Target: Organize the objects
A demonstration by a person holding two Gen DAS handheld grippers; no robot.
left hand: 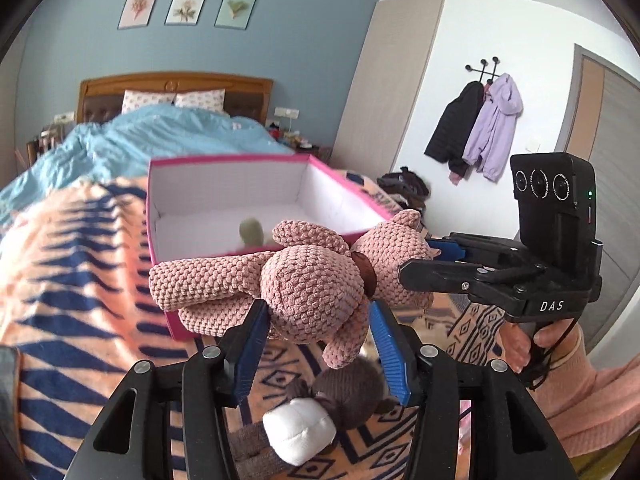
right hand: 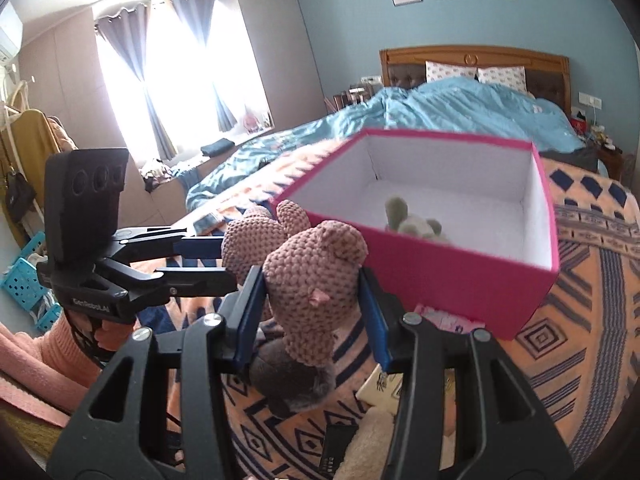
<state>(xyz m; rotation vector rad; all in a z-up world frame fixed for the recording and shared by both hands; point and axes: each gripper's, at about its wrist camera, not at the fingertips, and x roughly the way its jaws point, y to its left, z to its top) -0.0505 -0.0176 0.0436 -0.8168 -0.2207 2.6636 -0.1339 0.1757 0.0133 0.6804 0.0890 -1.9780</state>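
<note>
A pink knitted teddy bear (left hand: 304, 280) hangs in the air just in front of an open pink box (left hand: 176, 328) with a white inside. My left gripper (left hand: 318, 312) is shut on the bear's body, blue pads pressing both sides. From the right, my right gripper (left hand: 420, 260) holds the bear's head. In the right wrist view the right gripper (right hand: 310, 280) is shut on the bear's head (right hand: 316, 264), and the left gripper (right hand: 230, 260) clamps the body from the left. A greenish plush toy (right hand: 404, 220) lies inside the box (right hand: 460, 284).
A brown plush toy (left hand: 344, 392) with a white muzzle lies on the orange patterned blanket (left hand: 72, 280) below the bear. Cards (right hand: 380, 388) and a cream fluffy item (right hand: 368, 440) lie near the box. Behind is the blue duvet (left hand: 160, 136); coats (left hand: 492, 128) hang on the right wall.
</note>
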